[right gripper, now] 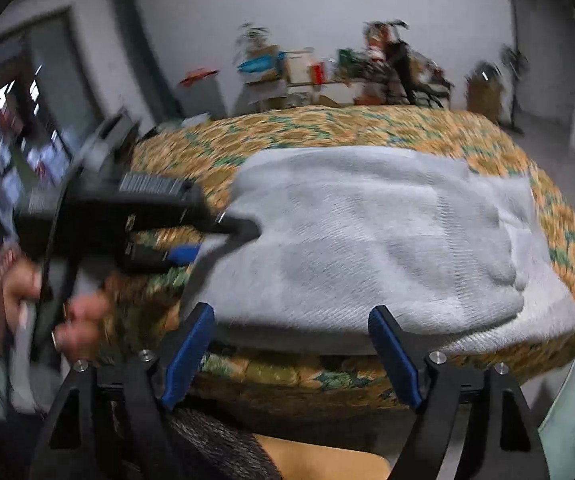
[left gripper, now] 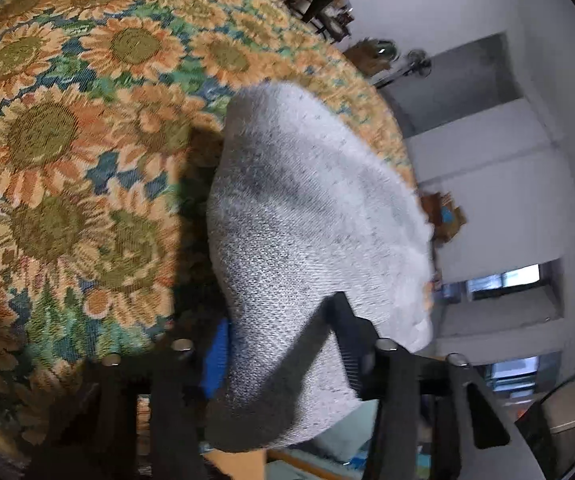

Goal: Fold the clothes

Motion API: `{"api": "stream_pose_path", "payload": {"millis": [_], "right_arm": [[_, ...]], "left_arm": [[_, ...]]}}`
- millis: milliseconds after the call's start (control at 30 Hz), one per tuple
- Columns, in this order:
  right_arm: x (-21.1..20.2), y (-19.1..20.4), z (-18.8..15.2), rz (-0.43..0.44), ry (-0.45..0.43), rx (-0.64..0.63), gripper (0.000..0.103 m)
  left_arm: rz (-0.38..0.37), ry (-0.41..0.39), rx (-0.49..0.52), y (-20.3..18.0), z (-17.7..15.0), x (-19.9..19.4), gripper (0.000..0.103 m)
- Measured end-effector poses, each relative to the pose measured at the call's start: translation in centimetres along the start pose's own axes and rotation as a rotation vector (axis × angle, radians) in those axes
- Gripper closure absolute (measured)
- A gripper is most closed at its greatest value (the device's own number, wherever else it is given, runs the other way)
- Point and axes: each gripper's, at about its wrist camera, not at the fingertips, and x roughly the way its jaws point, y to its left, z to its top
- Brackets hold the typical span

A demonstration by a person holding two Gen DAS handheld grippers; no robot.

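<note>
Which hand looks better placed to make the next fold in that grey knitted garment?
Left, probably. The left tongs are already closed on an edge of the grey garment, so they can carry it over. The right tongs stand open and empty, just short of its near edge on the sunflower cloth.

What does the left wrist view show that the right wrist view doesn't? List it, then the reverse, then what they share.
Left wrist view only: the left gripper up close, its fingers closed on a bunched edge of the grey knit garment, and a window at the right.

Right wrist view only: the right gripper with jaws wide open and nothing between them, the person's hand on the left gripper's handle, and the garment's whole spread.

Both: the grey garment lying on the sunflower-print cloth, and clutter against the white far wall.
</note>
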Motion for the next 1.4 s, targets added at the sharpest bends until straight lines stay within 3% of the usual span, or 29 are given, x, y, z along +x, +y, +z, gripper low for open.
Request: {"api": "stream_pose_path", "payload": {"millis": [200, 400, 500, 567, 633, 700, 767, 833, 933, 1033, 1100, 1133, 1233, 1400], "right_arm": [[-0.4, 4.3, -1.5, -0.09, -0.063, -0.246, 0.008], [3.5, 6.4, -2.6, -0.203, -0.064, -0.42, 0.007], [5.4, 7.0, -3.1, -0.281, -0.107, -0.493, 0.005], [6.6, 6.8, -3.1, -0.358, -0.122, -0.505, 0.021], [6.6, 5.8, -2.3, -0.342, -0.129, -0.443, 0.047], [5.2, 3.5, -1.2, -0.223, -0.14, -0.299, 0.056], [4.2, 1.2, -0.2, -0.109, -0.14, -0.162, 0.06], [3.7, 0.2, 0.1, -0.061, -0.135, -0.113, 0.062], [3.4, -0.1, 0.3, -0.037, -0.14, -0.103, 0.063], [2.9, -0.5, 0.6, -0.02, -0.153, -0.098, 0.063], [2.4, -0.5, 0.5, -0.006, -0.159, -0.1, 0.063], [2.0, -0.4, 0.4, 0.0, -0.161, -0.106, 0.06], [0.3, -1.5, 0.2, 0.044, -0.195, -0.105, 0.049], [-4.1, -6.1, 1.4, 0.132, -0.336, 0.004, 0.043]], "left_arm": [[-0.118, 0.043, 0.017, -1.6, 1.7, -0.7, 0.059], [-0.104, 0.083, 0.041, -2.6, 2.4, -0.4, 0.059], [-0.124, 0.107, 0.028, -2.3, 2.4, -0.8, 0.059], [-0.133, 0.115, 0.021, -1.9, 2.4, -0.8, 0.057], [-0.154, 0.099, 0.006, -1.1, 2.1, -1.4, 0.041], [-0.166, 0.059, -0.037, 0.1, 2.0, -2.2, 0.027], [-0.148, 0.004, -0.114, 1.6, 2.1, -3.0, 0.024], [-0.107, -0.039, -0.194, 3.1, 2.6, -3.7, 0.024], [-0.075, 0.023, -0.23, 3.2, 3.6, -2.0, 0.024], [-0.113, 0.121, -0.22, 1.7, 3.9, 1.3, 0.024], [-0.179, 0.095, -0.249, 1.2, 3.6, 2.2, 0.025], [-0.163, 0.066, -0.238, 0.7, 3.3, 2.0, 0.032], [-0.088, -0.02, -0.063, -2.7, 2.4, 0.0, 0.044], [-0.119, -0.088, 0.095, -6.4, 1.5, -2.1, 0.054]]}}
